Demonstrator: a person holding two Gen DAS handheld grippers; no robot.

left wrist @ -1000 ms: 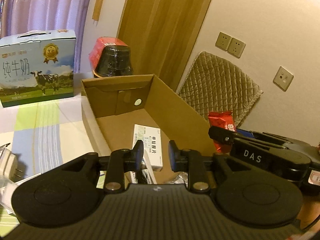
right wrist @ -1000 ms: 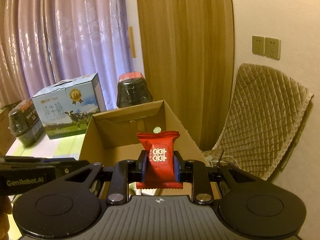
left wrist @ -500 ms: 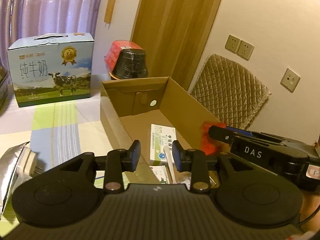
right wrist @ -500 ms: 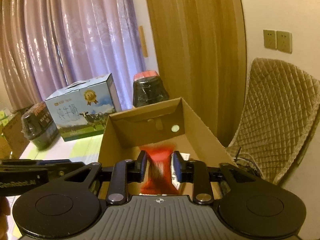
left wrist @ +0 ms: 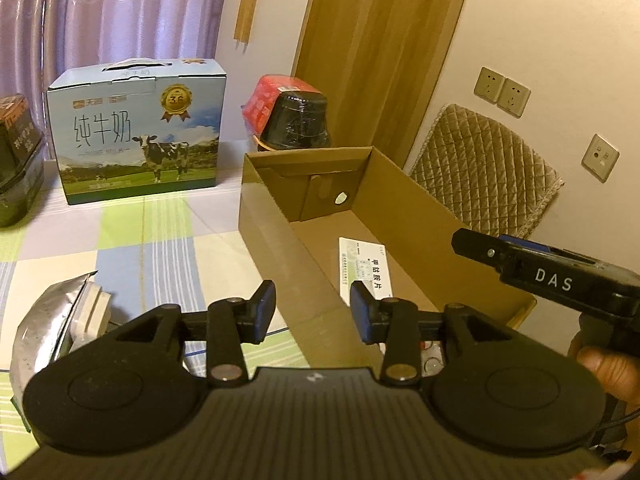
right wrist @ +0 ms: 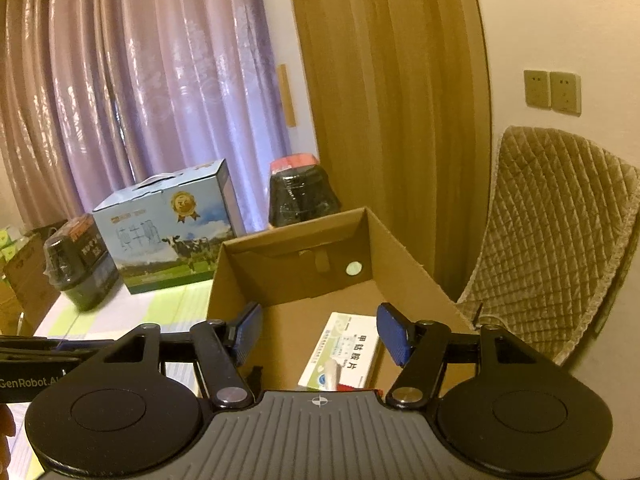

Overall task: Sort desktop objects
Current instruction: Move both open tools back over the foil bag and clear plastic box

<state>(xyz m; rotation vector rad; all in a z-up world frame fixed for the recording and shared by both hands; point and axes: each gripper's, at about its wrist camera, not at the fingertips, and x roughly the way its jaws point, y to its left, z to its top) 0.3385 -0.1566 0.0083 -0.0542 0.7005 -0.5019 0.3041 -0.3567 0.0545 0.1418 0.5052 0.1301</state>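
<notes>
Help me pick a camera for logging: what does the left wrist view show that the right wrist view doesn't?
Only the left wrist view shows the silver foil pouch on the striped tablecloth and a third wall socket. Only the right shows the brown carton at far left. Both show the cardboard box, medicine box, milk carton and quilted chair.

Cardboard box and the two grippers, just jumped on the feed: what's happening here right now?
A person is sorting desktop items into the open brown cardboard box on the checked tablecloth. The right hand-held gripper hangs open and empty over the box, where a white-and-green medicine carton lies, with a sliver of red wrapper just showing at the gripper's edge. The left hand-held gripper is open too, holding nothing, beside a silver foil pouch still out on the cloth.
</notes>
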